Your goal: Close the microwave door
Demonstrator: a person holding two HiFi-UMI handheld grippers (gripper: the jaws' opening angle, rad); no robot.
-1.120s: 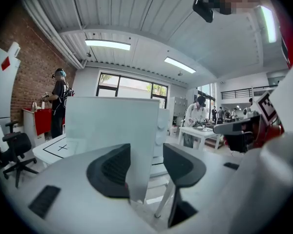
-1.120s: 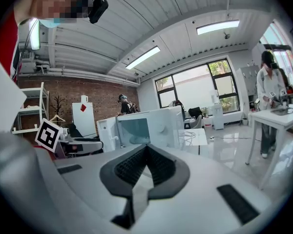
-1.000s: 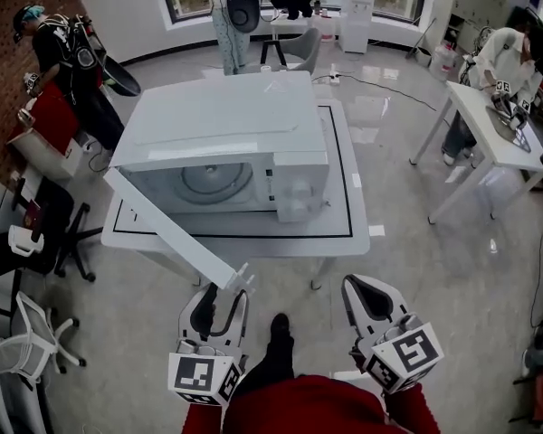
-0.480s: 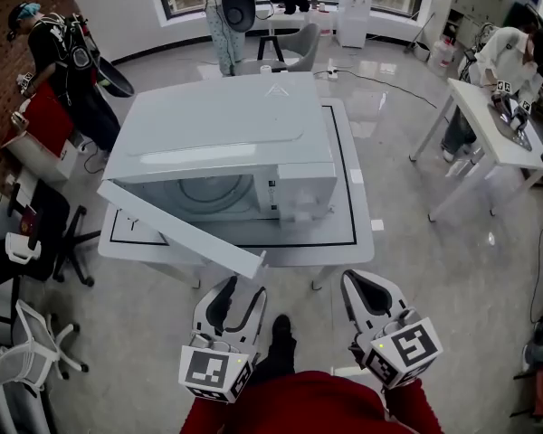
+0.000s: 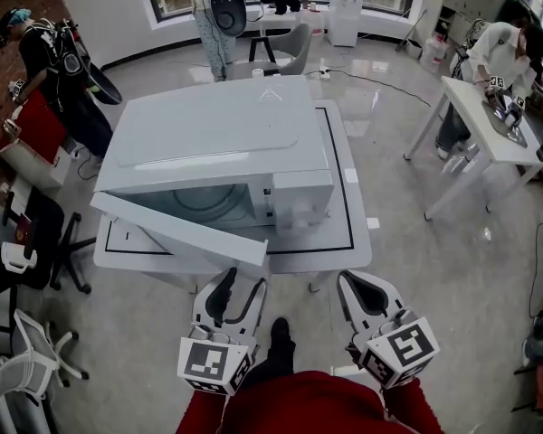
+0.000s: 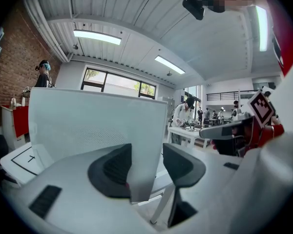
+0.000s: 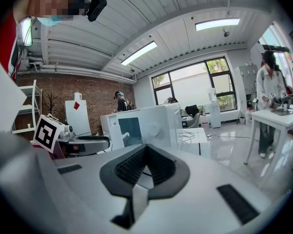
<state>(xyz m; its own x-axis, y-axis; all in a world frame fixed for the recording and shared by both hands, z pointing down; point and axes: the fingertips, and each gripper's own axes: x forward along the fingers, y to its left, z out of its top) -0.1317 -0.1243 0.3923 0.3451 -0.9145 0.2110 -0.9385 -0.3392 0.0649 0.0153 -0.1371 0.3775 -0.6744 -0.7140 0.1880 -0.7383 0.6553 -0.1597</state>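
Left gripper (image 5: 242, 284): jaws wide apart, straddling free edge of microwave door (image 5: 176, 231), with gap on right-jaw side. Right gripper (image 5: 360, 283): jaws pressed together, empty, over open floor right of door. Door: white, partly open, hinged at left, free corner near table (image 5: 348, 211) front edge. One white microwave (image 5: 217, 129) on table. One door, two grippers.

Open lab or test room in an office-type building.
A microwave (image 5: 217, 134) stands on a white table (image 5: 348, 229) with a black marked frame. Around it are a glossy floor (image 5: 434, 278), another work table (image 5: 478, 116), an office chair (image 5: 294, 48), a brick wall (image 6: 10, 77), wide windows (image 7: 195, 84), strip lights (image 6: 96, 37) and a person carrying equipment (image 5: 54, 61).
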